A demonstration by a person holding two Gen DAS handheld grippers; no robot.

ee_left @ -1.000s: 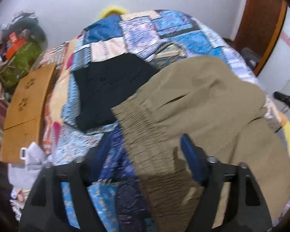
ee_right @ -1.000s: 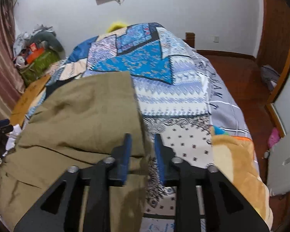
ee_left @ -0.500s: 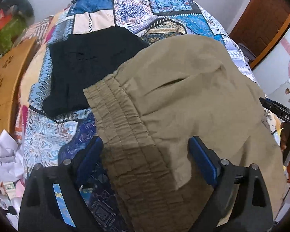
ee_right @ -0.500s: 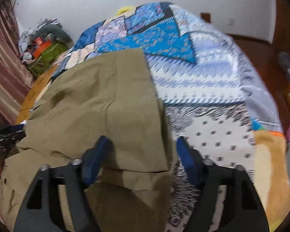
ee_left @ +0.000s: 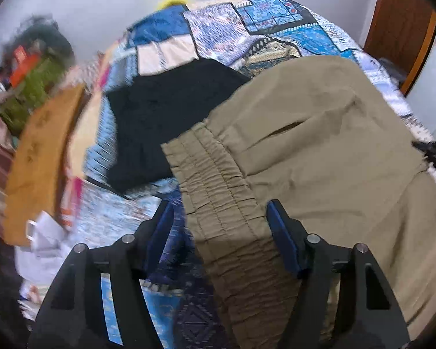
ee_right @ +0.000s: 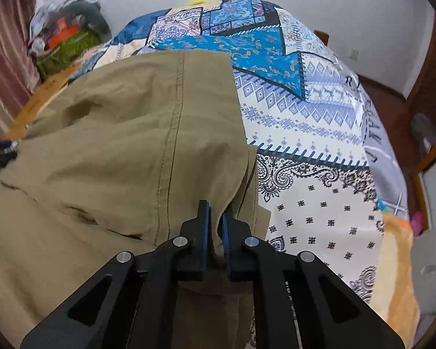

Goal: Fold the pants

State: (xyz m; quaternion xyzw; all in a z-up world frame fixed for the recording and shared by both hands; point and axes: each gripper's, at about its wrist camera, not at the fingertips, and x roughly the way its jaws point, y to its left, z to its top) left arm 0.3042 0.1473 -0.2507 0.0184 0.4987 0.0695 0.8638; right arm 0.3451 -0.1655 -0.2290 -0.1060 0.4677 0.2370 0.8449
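Observation:
Khaki pants (ee_left: 319, 151) lie folded over on a patchwork bedspread (ee_left: 247, 20). Their gathered elastic waistband (ee_left: 215, 192) runs between the fingers of my left gripper (ee_left: 218, 224), which is open and astride it. In the right wrist view the pants (ee_right: 116, 133) fill the left half, with a long seam down the leg. My right gripper (ee_right: 215, 224) is shut on a fold of the khaki cloth at the pants' right edge.
A folded black garment (ee_left: 165, 122) lies on the bed beside the waistband. A wooden board (ee_left: 37, 151) and a cluttered pile (ee_left: 32, 75) stand left of the bed. Wooden door frame (ee_right: 430, 122) and floor at right. The bedspread (ee_right: 319, 133) shows bare right of the pants.
The right gripper, open half a second ago, has closed on the pants' edge fold. The left gripper stays open and has drawn back a little along the waistband.

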